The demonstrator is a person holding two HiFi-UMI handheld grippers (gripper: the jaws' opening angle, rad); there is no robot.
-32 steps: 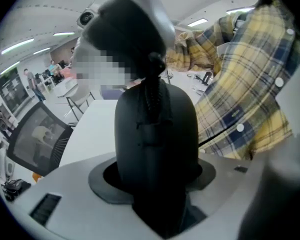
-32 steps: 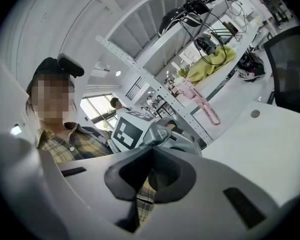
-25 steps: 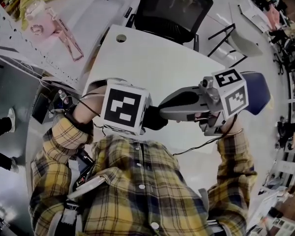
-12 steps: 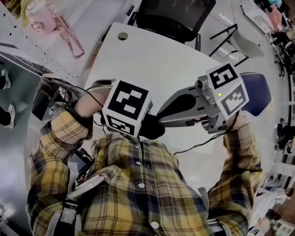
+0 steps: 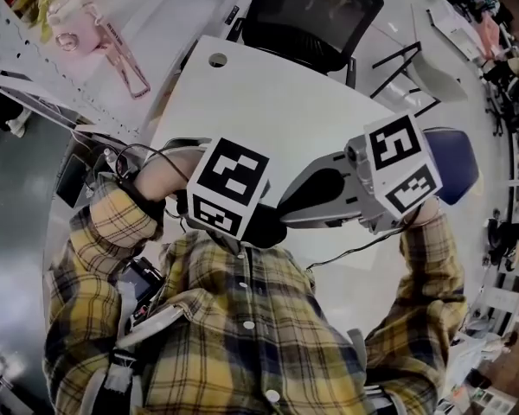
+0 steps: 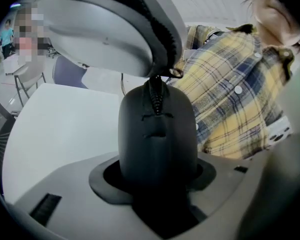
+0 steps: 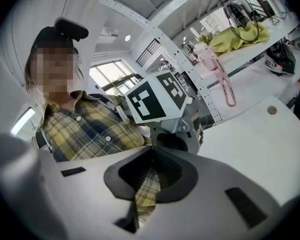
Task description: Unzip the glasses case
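Observation:
The black glasses case [image 6: 157, 134] stands upright between the jaws of my left gripper [image 6: 157, 176], which is shut on its lower half. Its zip [image 6: 155, 98] runs up the middle to the top end. There the tips of my right gripper [image 6: 162, 73] close on the small metal zipper pull [image 6: 175, 74]. In the head view both grippers meet in front of the plaid shirt: the left gripper [image 5: 258, 225] holds the case [image 5: 266, 232], and the right gripper [image 5: 283, 209] reaches in from the right. In the right gripper view the right gripper [image 7: 151, 149] has its jaws together, and the case is hidden behind them.
A white table [image 5: 268, 102] with a round cable hole [image 5: 218, 60] lies below the grippers. A black office chair [image 5: 311, 15] stands at its far side and a blue seat [image 5: 454, 158] at the right. A pink bottle [image 5: 65, 24] sits on the neighbouring desk.
Both grippers have tilted, so their marker cubes show different faces. The left one has shifted slightly towards the right one. The case stays held and the right jaws stay together.

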